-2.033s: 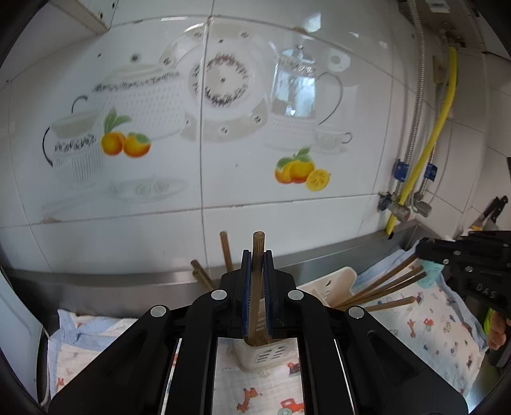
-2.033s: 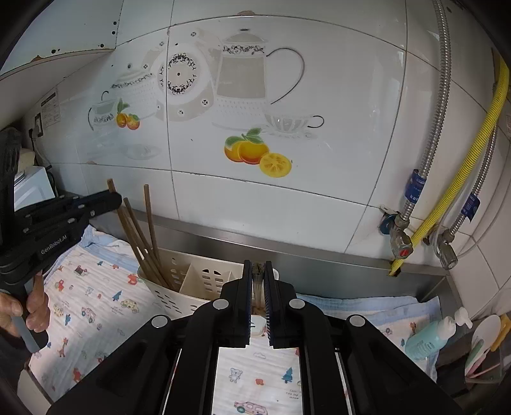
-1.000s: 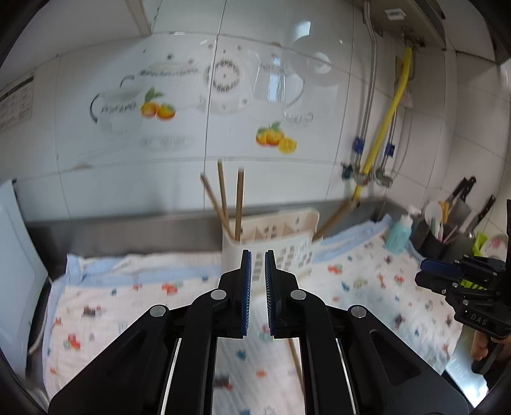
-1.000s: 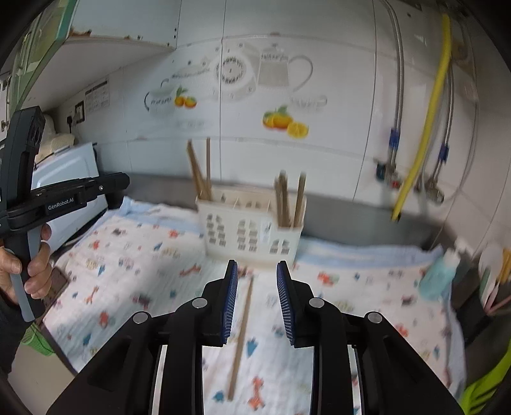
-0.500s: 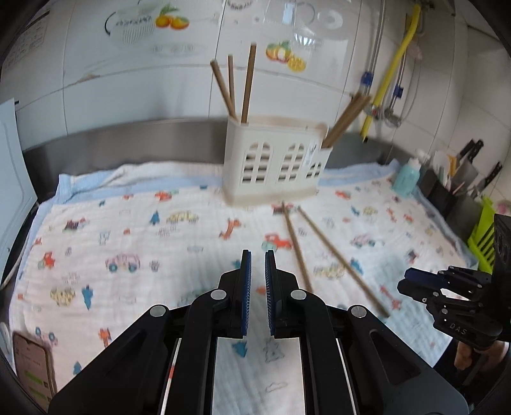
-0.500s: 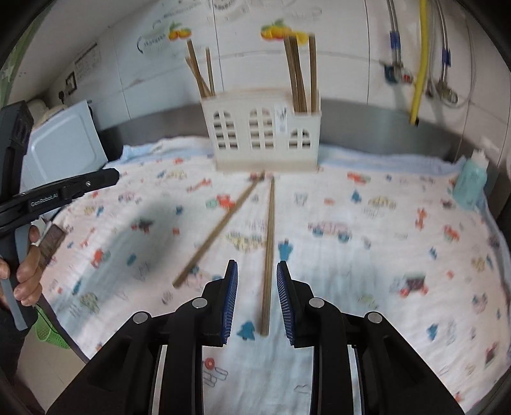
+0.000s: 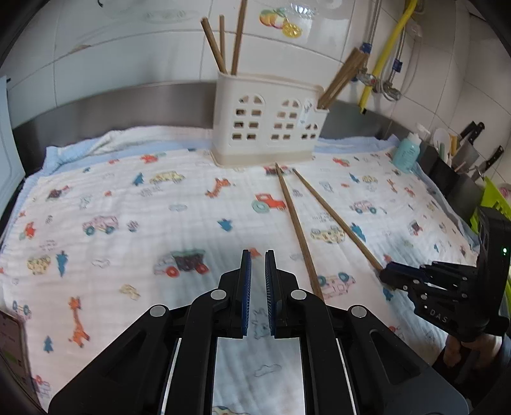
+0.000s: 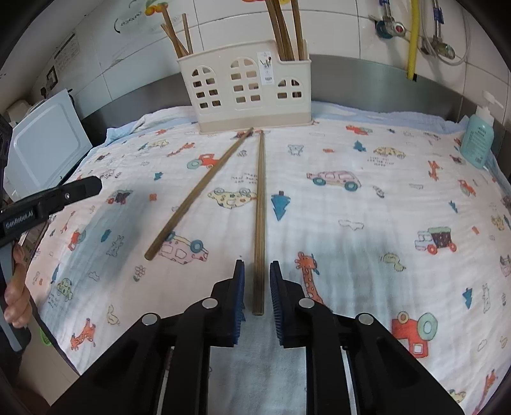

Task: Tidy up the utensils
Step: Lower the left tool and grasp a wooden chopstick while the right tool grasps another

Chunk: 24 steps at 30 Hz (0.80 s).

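A cream utensil holder [image 7: 266, 124] [image 8: 244, 86] stands at the back of the printed cloth, with brown chopsticks upright in its left [image 7: 234, 38] and right [image 8: 284, 28] compartments. Two loose chopsticks lie on the cloth in front of it. My right gripper [image 8: 257, 268] is open, and the near end of the right-hand chopstick [image 8: 260, 223] lies between its fingers. The other chopstick [image 8: 198, 194] lies to its left. My left gripper [image 7: 258, 255] is slightly open and empty, just left of the chopsticks [image 7: 297, 223] [image 7: 338, 220]. The right gripper also shows in the left wrist view [image 7: 388, 274].
A teal soap bottle [image 8: 477, 137] stands at the right edge of the cloth, with knives and utensils [image 7: 463, 143] in dark holders beyond. A white appliance [image 8: 41, 143] is at the left. A yellow hose [image 7: 386, 51] and pipes run along the tiled wall.
Both grippers have pulled back from the holder and come down low over the cloth. The left one let go of its chopstick in the holder. The right one has opened around a loose chopstick.
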Each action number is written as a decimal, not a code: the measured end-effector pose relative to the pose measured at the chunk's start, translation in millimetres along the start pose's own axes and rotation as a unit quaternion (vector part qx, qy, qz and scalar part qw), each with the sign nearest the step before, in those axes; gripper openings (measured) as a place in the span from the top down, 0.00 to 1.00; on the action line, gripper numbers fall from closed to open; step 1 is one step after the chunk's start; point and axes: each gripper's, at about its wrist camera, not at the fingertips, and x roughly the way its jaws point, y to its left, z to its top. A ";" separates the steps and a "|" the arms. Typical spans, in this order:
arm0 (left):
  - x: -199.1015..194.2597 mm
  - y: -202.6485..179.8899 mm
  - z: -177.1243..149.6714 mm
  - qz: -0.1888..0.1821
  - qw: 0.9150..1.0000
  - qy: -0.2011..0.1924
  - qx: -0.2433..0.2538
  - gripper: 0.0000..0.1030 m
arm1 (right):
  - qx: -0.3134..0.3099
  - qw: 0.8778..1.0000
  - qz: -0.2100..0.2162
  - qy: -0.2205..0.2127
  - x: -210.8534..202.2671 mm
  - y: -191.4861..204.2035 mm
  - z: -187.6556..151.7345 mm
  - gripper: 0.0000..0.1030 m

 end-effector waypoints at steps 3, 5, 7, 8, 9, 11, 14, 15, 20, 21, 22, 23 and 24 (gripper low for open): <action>7.3 -6.3 -4.7 -0.009 1.000 0.011 0.003 0.91 | -0.001 1.000 -0.002 0.002 2.8 -0.7 -3.0 0.89; 11.7 -10.5 -7.5 -0.017 1.000 0.017 0.003 0.91 | -0.003 1.000 -0.005 0.002 2.7 -0.4 -3.3 0.90; 16.3 -15.4 -9.8 -0.023 0.999 0.023 0.006 0.91 | -0.004 1.000 -0.008 0.001 2.9 -0.2 -3.2 0.93; 19.4 -18.7 -11.2 -0.026 0.999 0.027 0.007 0.91 | -0.007 1.000 -0.012 0.000 2.9 0.3 -3.4 0.93; 21.8 -20.9 -12.2 -0.028 0.999 0.030 0.009 0.91 | -0.008 1.000 -0.012 -0.001 2.8 0.3 -3.7 0.93; 29.1 -26.1 -14.4 -0.033 0.999 0.038 0.010 0.91 | -0.006 1.000 -0.010 -0.002 2.8 -0.9 -4.0 0.93; 38.7 -29.7 -16.4 -0.040 0.998 0.049 0.004 0.91 | -0.004 1.000 -0.010 -0.004 1.2 -1.3 -4.0 0.93; 42.5 -30.7 -17.1 -0.043 0.998 0.054 0.002 0.91 | -0.004 1.000 -0.010 -0.005 0.0 -1.5 -4.1 0.93; 54.2 -34.4 -18.1 -0.048 0.997 0.063 -0.004 0.91 | -0.004 1.000 -0.010 -0.015 -8.6 -2.3 -2.2 0.93; 54.7 -34.7 -17.6 -0.049 0.997 0.063 -0.006 0.91 | -0.003 1.000 -0.009 -0.018 -10.8 -2.4 -1.5 0.93; 55.4 -34.5 -16.7 -0.051 0.997 0.063 -0.008 0.91 | -0.004 1.000 -0.009 -0.021 -13.4 -2.1 -0.6 0.93; 55.9 -34.5 -15.7 -0.052 0.997 0.062 -0.011 0.91 | -0.004 1.000 -0.009 -0.024 -15.2 -1.6 0.2 0.93; 56.4 -34.6 -14.9 -0.055 0.996 0.062 -0.013 0.91 | -0.005 1.000 -0.009 -0.027 -17.4 -1.2 1.1 0.93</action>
